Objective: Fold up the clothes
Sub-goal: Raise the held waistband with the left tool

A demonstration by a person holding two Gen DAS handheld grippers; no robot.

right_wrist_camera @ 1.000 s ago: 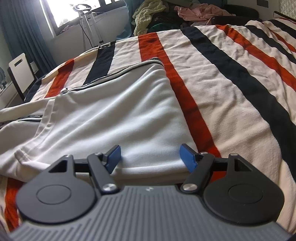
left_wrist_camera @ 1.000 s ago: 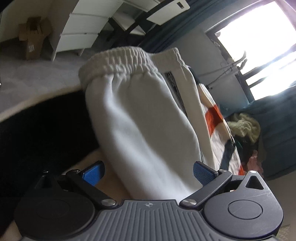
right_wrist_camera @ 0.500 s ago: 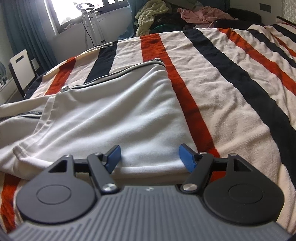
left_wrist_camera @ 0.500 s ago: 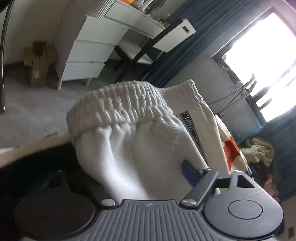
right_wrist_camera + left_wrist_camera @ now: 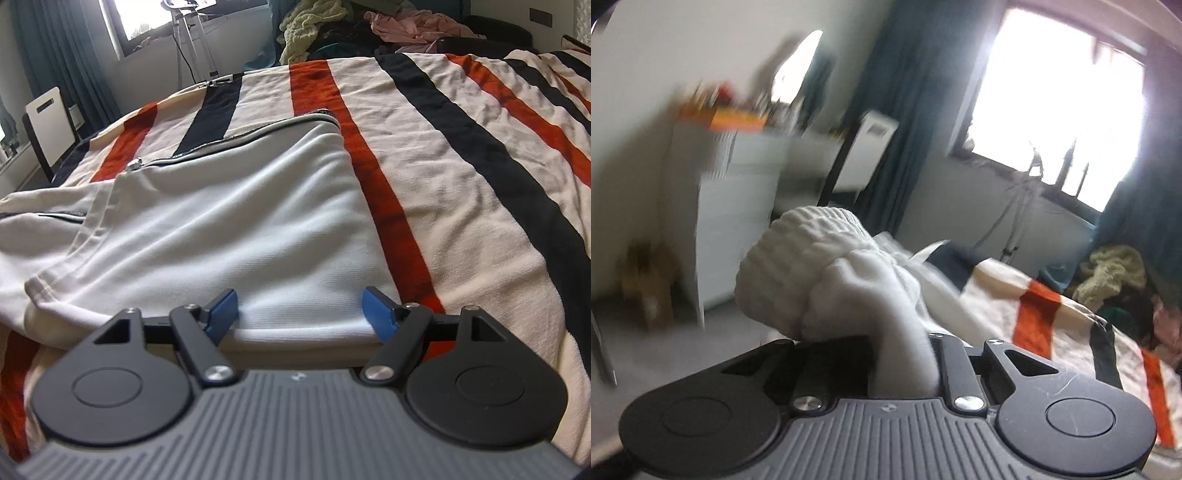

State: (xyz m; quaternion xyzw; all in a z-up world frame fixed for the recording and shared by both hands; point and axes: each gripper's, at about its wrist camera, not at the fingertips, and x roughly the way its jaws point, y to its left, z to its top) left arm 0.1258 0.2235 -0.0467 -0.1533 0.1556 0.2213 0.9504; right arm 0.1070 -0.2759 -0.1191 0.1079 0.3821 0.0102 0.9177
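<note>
**A:** How far along am I with the folding?

**B:** I think I am near the start. The white pants [image 5: 229, 229] are mostly lying flat on the bed [image 5: 461, 192], on top of the striped blanket. I see no neat folded shape yet. One end with the stretchy band [image 5: 798, 258] is bunched up and lifted off the bed.

**A:** What is holding it up?

**B:** My left hand-held gripper [image 5: 905, 365]. Its jaws have just been closing, and now they are clamped on a twist of the white cloth just under the band. The left picture is blurry, so I cannot tell much more.

**A:** And the other one?

**B:** My right hand-held gripper [image 5: 299, 314] has its jaws wide apart. The near edge of the pants lies between the blue pads [image 5: 376, 314], but the pads do not press on it. So that side is not grabbed yet.

**A:** What is left to do?

**B:** I guess I must grab the right side too, carry the band end over the rest, and lay it down smooth. After that, maybe one more fold.

**A:** Count things for me.

**B:** One pair of white pants. Two hand-held grippers. One bed with one striped blanket. One zip [image 5: 236, 144] along the far edge of the pants. One messy pile of other clothes [image 5: 369, 26] beyond the bed; I cannot count how many are in it. One bright window [image 5: 1063, 99].
</note>
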